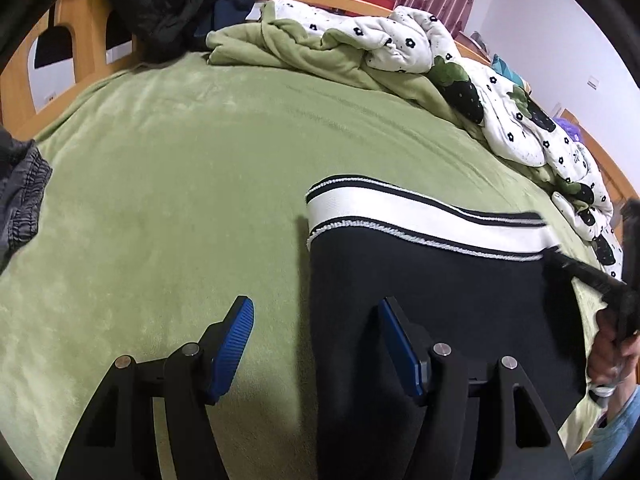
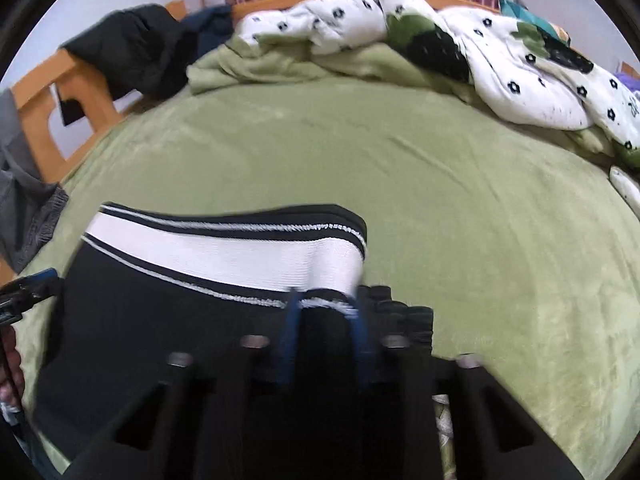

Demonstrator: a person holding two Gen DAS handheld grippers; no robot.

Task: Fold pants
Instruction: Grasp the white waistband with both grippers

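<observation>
Black pants [image 1: 432,300] with a white, black-striped waistband [image 1: 400,212] lie folded on the green bed sheet [image 1: 180,184]. My left gripper [image 1: 316,320] is open and empty; its right finger hangs over the pants' left edge and its left finger over the sheet. In the right wrist view my right gripper [image 2: 326,312] is closed on the right end of the pants [image 2: 160,320], just below the waistband [image 2: 224,252], with black cloth between the blue pads. The right gripper also shows blurred at the far right of the left wrist view [image 1: 592,276].
A rumpled white floral quilt [image 1: 420,40] and green blanket [image 1: 280,44] lie along the far side of the bed. Dark clothes [image 1: 160,0] hang on the wooden headboard [image 1: 80,48]. A grey garment [image 1: 20,200] lies at the left edge.
</observation>
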